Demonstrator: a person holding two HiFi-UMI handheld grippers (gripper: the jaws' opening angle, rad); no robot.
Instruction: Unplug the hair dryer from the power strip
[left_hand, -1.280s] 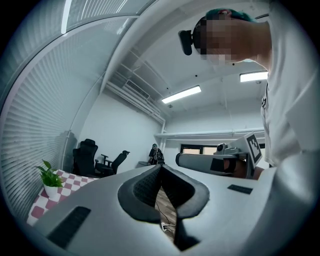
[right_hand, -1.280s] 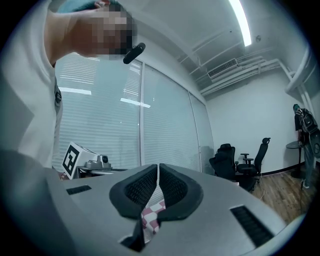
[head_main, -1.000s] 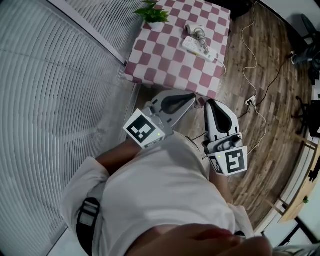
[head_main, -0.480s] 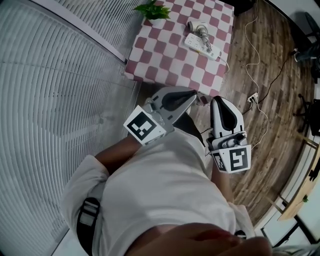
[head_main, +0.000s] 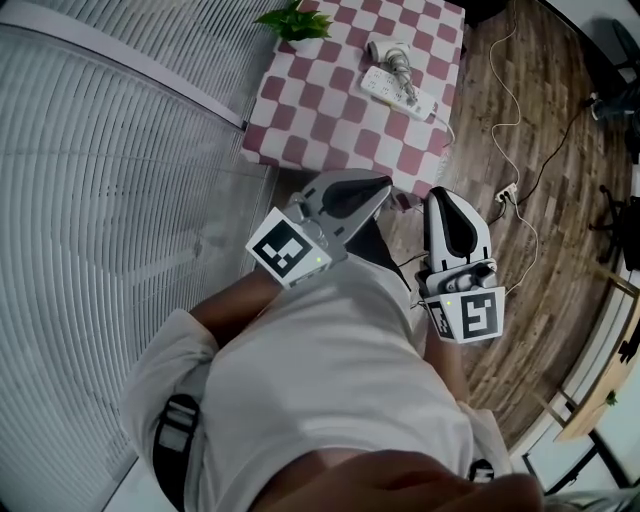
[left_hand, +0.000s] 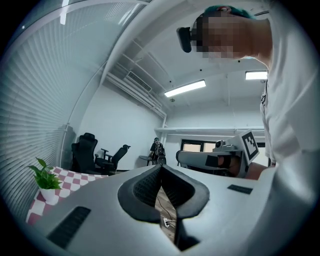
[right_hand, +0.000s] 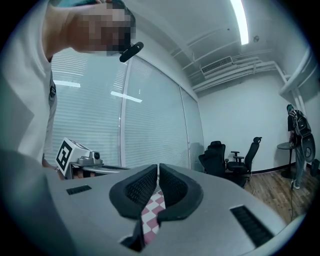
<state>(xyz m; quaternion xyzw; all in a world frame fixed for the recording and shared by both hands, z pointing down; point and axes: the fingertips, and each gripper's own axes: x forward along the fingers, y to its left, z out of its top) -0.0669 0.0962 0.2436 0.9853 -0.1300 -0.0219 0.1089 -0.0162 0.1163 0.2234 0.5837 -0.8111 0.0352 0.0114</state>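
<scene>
A white power strip (head_main: 400, 93) lies on the pink-and-white checkered table (head_main: 320, 115) at the top of the head view. The hair dryer (head_main: 392, 56) rests just behind it, its cord bunched by the strip. Both grippers are held level in front of the person's body, well short of the table's near edge. My left gripper (head_main: 383, 187) (left_hand: 161, 169) is shut with nothing between its pads. My right gripper (head_main: 438, 196) (right_hand: 158, 167) is beside it, also shut and empty. The checkered cloth (right_hand: 151, 216) shows under the right gripper's jaws.
A potted plant (head_main: 297, 24) stands on the table's far left corner. White cables (head_main: 508, 110) and a small socket block (head_main: 503, 198) lie on the wooden floor at the right. Window blinds (head_main: 100, 180) fill the left. Office chairs (left_hand: 100, 157) and a far-off person (left_hand: 158, 149) stand beyond.
Both grippers have edged forward toward the table and slightly down. Their jaws stay closed.
</scene>
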